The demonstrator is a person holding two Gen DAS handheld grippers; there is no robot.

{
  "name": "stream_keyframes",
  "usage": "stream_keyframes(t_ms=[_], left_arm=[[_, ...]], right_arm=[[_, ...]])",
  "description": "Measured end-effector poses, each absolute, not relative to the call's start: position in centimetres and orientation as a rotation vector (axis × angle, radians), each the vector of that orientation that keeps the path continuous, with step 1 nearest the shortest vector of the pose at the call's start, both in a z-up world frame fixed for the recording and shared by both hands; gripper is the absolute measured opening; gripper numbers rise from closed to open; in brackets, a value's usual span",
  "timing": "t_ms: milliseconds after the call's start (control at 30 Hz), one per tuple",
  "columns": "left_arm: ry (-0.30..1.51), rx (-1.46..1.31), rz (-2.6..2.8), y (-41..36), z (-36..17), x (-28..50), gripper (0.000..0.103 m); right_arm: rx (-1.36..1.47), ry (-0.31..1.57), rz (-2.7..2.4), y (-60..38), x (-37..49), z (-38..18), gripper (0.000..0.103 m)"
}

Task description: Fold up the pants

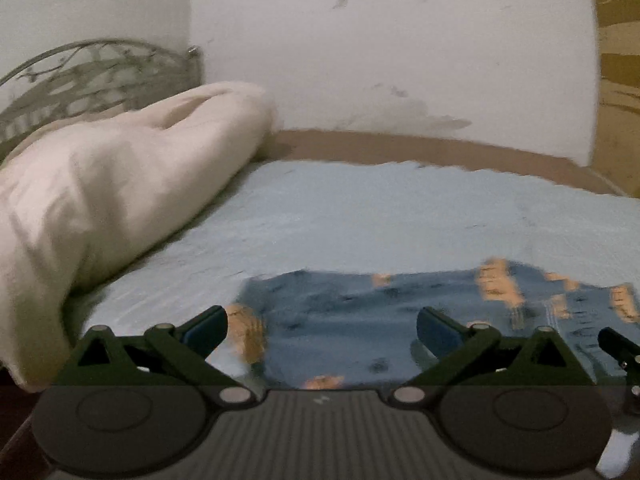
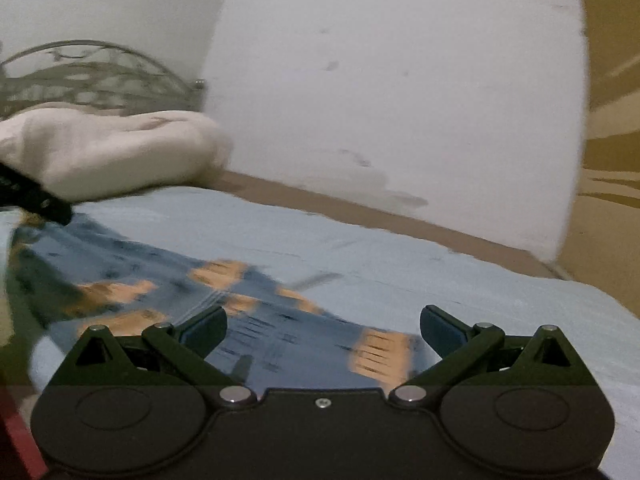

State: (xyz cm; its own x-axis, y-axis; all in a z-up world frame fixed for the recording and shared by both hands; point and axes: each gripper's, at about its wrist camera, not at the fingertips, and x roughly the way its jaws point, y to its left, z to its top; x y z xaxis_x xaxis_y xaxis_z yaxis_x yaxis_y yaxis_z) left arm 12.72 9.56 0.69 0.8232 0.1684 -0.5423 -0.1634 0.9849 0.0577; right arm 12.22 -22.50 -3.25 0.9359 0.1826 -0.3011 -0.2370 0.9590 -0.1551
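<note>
Below, pants (image 1: 360,320) flat under left gripper (image 1: 322,330), jaws spread.

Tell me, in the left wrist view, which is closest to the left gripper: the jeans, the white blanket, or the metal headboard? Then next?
From the left gripper, open:
1. Jeans, right between its fingers.
2. White blanket, off to the left.
3. Metal headboard, far back left, behind the blanket.

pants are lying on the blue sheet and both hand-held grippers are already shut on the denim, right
Not quite. The pants do lie on the blue sheet, but both wrist views show the jaws spread wide: the left hand-held gripper and the right hand-held gripper are open, holding no denim.
</note>
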Motion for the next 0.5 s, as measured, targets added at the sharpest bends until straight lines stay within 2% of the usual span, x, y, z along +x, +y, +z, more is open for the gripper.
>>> stream_keyframes(t_ms=[200, 500], left_arm=[[0.631, -0.054, 0.246, 12.5, -0.1, 12.2, 0.102], [0.658, -0.073, 0.247, 12.8, -1.6, 11.4, 0.102]], right_arm=[[-0.250, 0.319, 0.270, -18.0, 14.7, -3.3, 0.102], [-0.242, 0.384, 0.251, -17.7, 16.6, -5.0, 0.102]])
